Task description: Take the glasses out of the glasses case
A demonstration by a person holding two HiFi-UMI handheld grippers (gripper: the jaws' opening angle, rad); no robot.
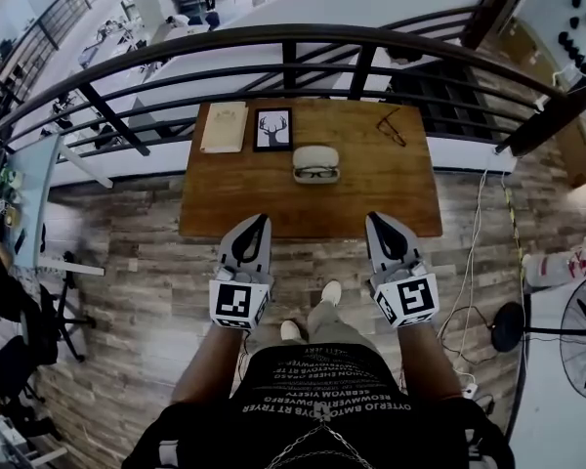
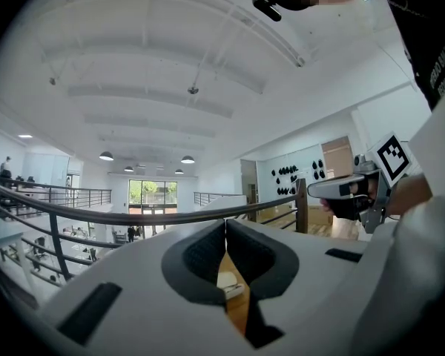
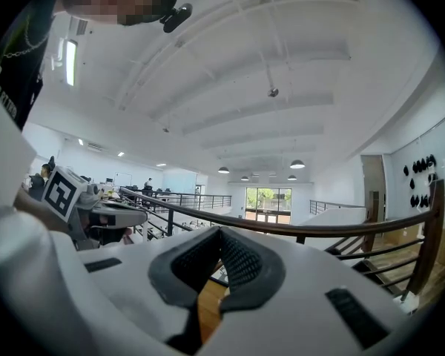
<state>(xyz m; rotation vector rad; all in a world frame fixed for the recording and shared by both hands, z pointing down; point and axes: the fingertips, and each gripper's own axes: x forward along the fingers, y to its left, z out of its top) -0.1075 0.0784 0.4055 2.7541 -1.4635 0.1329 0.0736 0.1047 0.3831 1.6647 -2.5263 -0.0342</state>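
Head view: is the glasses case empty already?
No, the glasses lie inside the open glasses case on the table.

This is a mezzanine in a large open-plan office hall. A dark metal railing (image 1: pixel 273 37) edges the plank floor (image 1: pixel 137 262), with cluttered desks (image 1: pixel 112 39) on the level below. Pendant lamps (image 3: pixel 297 164) hang under a high white ceiling, and a wooden worktop (image 1: pixel 371 203) stands against the rail.

**Head view:** from above the person, steeply down onto the wooden surface (image 1: pixel 371 189), set back from it.

**Gripper views:** low, level, close behind their own fingers (image 2: pixel 200 254), facing the railing (image 3: pixel 297 228), which all three views share. Each shows the other gripper beside it: right gripper (image 2: pixel 315 189), left gripper (image 3: pixel 139 215).
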